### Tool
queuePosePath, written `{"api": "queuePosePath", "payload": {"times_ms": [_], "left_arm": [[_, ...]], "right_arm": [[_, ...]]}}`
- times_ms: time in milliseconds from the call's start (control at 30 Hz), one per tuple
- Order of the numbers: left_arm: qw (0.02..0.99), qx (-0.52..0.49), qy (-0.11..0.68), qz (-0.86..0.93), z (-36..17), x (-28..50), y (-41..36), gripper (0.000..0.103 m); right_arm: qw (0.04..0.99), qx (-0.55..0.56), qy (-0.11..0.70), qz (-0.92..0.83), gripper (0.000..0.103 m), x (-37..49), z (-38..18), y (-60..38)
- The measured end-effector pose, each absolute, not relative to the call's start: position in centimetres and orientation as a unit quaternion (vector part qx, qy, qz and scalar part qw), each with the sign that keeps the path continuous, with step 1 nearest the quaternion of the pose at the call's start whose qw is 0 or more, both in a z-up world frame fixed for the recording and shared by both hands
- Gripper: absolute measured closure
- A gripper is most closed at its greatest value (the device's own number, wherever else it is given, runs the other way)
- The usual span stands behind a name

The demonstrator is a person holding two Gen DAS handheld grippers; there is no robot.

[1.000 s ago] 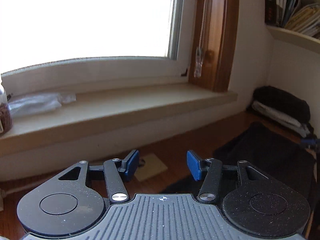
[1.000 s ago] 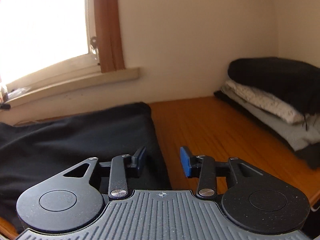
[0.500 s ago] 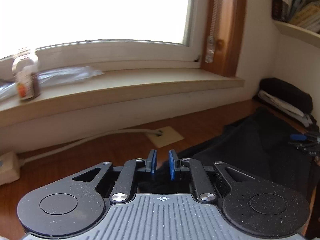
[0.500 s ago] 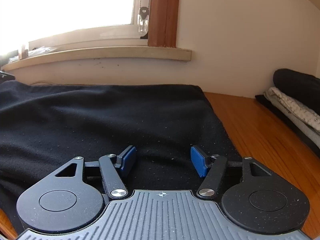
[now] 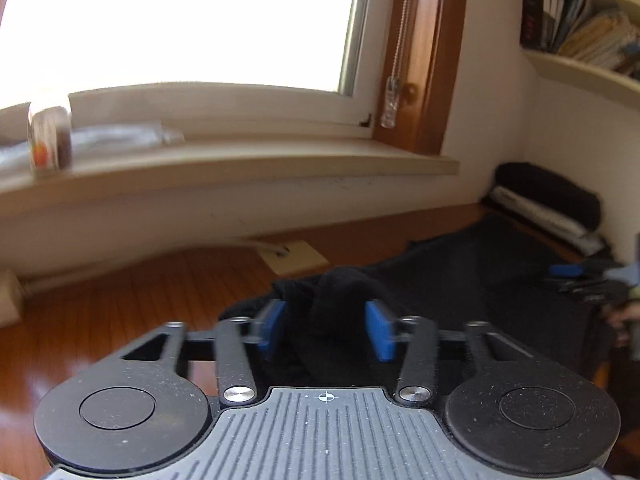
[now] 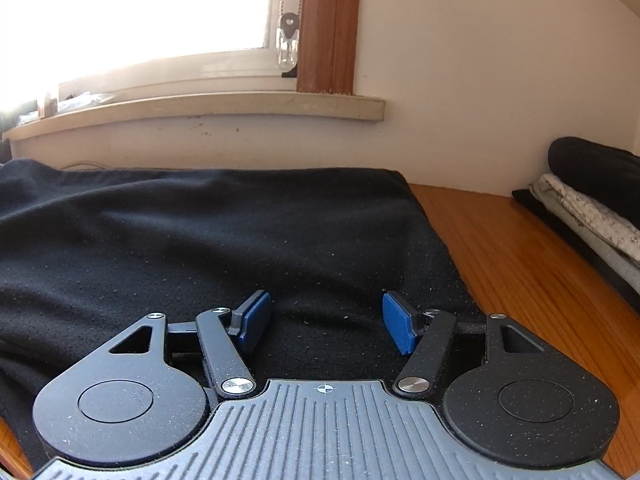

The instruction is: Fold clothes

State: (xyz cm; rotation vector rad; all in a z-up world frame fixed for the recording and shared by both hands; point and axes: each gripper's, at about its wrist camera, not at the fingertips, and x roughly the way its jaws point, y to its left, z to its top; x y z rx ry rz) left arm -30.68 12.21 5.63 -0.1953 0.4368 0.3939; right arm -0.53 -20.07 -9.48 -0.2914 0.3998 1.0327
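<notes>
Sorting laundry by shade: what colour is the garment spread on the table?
Black garment, plain, with no pattern; clearest in the right wrist view.

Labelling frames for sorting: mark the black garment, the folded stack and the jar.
black garment (image 6: 224,236), right wrist view, flat middle of the cloth.
folded stack (image 6: 588,216), right wrist view, pale patterned layer.
jar (image 5: 50,140), left wrist view, labelled side.

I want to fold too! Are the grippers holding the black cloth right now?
No. The left gripper has just opened around a raised bunch of the black cloth, pads clear. The right gripper is open above it.
</notes>
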Motion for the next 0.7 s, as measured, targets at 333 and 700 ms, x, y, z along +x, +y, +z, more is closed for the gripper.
{"api": "queuePosePath", "payload": {"times_ms": [333, 700], "left_arm": [[0.964, -0.091, 0.198, 0.155, 5.7, -28.7, 11.5, 0.037], [0.956, -0.018, 0.236, 0.175, 5.8, -26.6, 10.2, 0.037]], "right_arm": [[0.844, -0.139, 0.183, 0.485, 0.041, -0.8, -9.5, -20.1], [0.847, -0.138, 0.178, 0.482, 0.041, -1.0, -9.4, -20.1]]}}
